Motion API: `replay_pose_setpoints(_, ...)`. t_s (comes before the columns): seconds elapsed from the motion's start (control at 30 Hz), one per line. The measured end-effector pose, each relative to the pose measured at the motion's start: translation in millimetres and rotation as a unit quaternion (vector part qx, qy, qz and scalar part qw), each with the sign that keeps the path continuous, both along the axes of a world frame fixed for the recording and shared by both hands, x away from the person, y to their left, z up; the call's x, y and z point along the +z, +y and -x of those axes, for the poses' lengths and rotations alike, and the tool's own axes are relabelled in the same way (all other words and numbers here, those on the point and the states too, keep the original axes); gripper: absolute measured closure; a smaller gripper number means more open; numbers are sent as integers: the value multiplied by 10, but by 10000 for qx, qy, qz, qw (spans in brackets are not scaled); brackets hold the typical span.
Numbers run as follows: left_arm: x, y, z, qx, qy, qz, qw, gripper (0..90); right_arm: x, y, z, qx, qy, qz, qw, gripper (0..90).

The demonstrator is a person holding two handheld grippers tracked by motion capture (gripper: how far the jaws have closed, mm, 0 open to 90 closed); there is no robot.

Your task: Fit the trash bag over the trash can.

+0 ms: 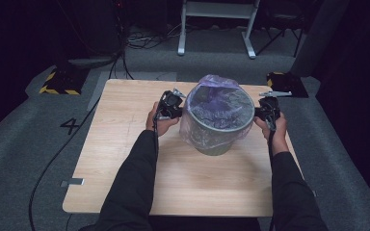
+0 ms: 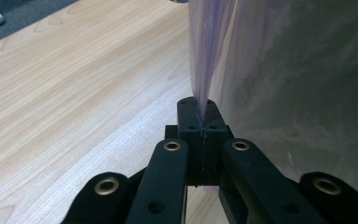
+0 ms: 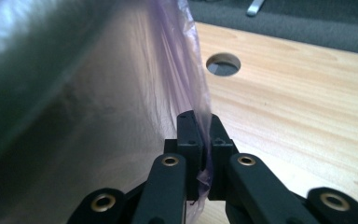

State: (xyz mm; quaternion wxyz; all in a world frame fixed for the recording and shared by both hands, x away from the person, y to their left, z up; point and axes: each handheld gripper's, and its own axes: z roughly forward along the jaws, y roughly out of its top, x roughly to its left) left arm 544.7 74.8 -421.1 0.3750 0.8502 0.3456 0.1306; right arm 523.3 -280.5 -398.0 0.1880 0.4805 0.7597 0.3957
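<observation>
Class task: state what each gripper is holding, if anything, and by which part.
Both hold the purple bag lining the bin. The left gripper pinches its film beside the bin's left side; the right gripper pinches it at the right.

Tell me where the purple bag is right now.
In the high view the purple bag lines the grey bin mid-table, its skirt draped outside, pinched by the left tool and right tool.

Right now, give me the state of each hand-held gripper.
Left hand-held gripper: shut on the bag, beside the bin.
Right hand-held gripper: shut on the bag, on the bin's other side.
</observation>
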Motion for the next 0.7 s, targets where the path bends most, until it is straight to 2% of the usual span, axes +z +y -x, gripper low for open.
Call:
replay_pose_setpoints(0.1, 46, 33, 42, 18, -111, 40, 9999, 886, -7, -9, -9, -6, 85, 2, 10000, 888)
replay_pose_setpoints(0.13, 65, 50, 63, 8, -158, 135, 9998, 876, -20, -11, -14, -9, 145, 35, 9999, 889)
replay_pose_setpoints(0.2, 121, 105, 93, 92, -309, 213, 9993, 820, -88, -19, -26, 16, 284, 28, 9996, 888)
replay_pose_setpoints(0.27, 162, 159, 112, 77, -396, 352, 9986, 821, -159, -26, -9, 66, 291, -50, 9995, 887)
replay_pose_setpoints(0.33, 189, 194, 122, 156, -479, 404, 9979, 802, -216, -31, 25, 129, 277, -88, 9995, 887)
replay_pose_setpoints(0.5, 250, 256, 154, 228, -696, 645, 9952, 818, -293, -88, 80, 164, 317, -148, 9993, 894)
replay_pose_setpoints(0.63, 290, 252, 170, 301, -897, 733, 9928, 828, -351, -127, 97, 200, 378, -155, 9990, 898)
replay_pose_setpoints(0.7, 298, 238, 164, 315, -928, 811, 9919, 833, -415, -143, 110, 198, 483, -156, 9985, 898)
